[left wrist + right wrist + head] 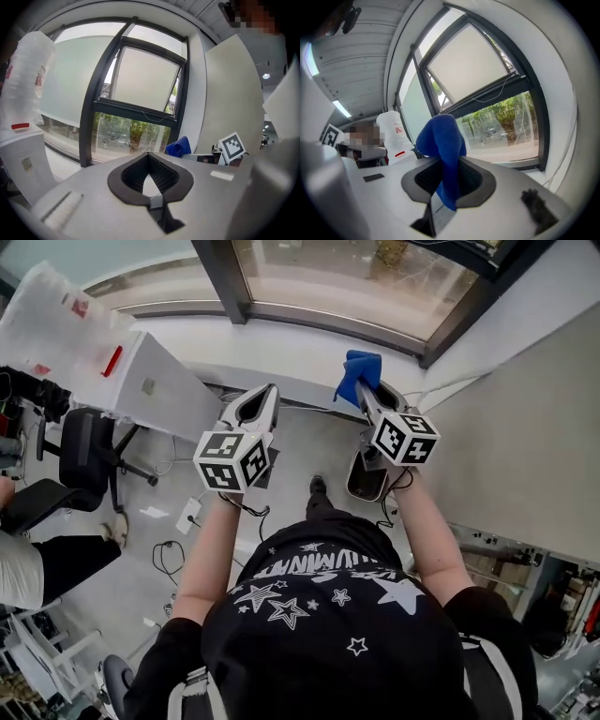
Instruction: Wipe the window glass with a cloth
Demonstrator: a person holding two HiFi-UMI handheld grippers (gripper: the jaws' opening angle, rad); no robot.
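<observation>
A blue cloth [360, 374] [442, 140] is bunched in my right gripper [366, 390], whose jaws are shut on it; the folded cloth sticks up past the tips. From the left gripper view the same blue cloth [178, 146] shows at right, beside the marker cube. My left gripper [270, 395] [149, 157] is shut with nothing between its jaws, tips touching. Both grippers point at the window glass [366, 277] [133, 133] [506, 122], held a little short of it above the white sill [281, 343].
A dark window frame post [225, 277] divides the panes. A white wall [525, 399] stands on the right. A white machine with a plastic cover [66, 334] and a black office chair [80, 456] stand on the left. Cables [173, 554] lie on the floor.
</observation>
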